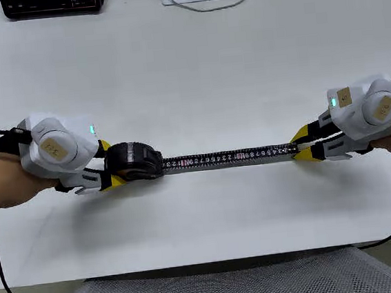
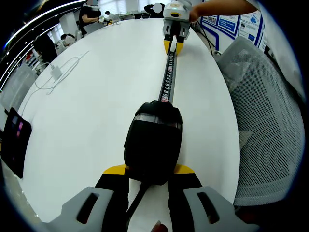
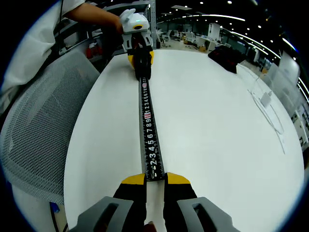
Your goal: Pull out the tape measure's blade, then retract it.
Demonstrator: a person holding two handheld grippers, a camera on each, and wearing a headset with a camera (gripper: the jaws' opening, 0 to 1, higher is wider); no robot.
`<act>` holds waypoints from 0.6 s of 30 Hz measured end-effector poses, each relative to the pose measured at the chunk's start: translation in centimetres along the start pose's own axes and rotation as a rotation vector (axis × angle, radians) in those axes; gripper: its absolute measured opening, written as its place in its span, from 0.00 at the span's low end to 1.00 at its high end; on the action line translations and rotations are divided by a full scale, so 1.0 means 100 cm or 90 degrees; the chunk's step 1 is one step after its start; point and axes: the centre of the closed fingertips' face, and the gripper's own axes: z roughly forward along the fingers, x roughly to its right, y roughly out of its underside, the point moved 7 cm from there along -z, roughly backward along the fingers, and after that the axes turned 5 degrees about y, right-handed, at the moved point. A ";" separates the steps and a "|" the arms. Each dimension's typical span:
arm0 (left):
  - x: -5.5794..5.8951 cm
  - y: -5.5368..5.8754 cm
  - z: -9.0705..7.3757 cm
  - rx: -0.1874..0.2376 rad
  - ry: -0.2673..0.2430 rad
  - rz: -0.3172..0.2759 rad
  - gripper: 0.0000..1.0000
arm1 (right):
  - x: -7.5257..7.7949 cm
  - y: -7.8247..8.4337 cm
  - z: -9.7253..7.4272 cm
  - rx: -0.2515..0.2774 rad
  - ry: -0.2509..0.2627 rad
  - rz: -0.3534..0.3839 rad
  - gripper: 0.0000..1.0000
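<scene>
1. The step in hand is, as I judge it, the end of the pull-out: the blade [image 1: 228,158] is drawn out of the tape measure case [image 1: 134,159] and spans the gap between the two grippers.
2. The left gripper [image 1: 112,164] has its fingers clenched on the black case, one on each side of it. The case is at the left of the white desk [image 1: 188,71], near the front edge.
3. The right gripper [image 1: 301,146] has its fingers closed on the free end of the blade, where the printed numbers begin. The two grippers are well apart.
4. The long axis of the blade runs left to right across the desk, about parallel to the front edge. The mouth of the case points to the person's right, and the printed face of the blade looks up.
5. I cannot tell whether the blade rests on the desk or hangs just above it.
6. The next move is probably the retraction. It calls for the left fingers to keep the case firm, and for the right gripper to lead the end back along the same line, so that the blade neither whips nor twists.
</scene>
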 end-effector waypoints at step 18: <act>0.000 -0.002 0.001 0.004 -0.011 -0.025 0.27 | -0.001 -0.004 0.001 -0.024 0.002 0.013 0.10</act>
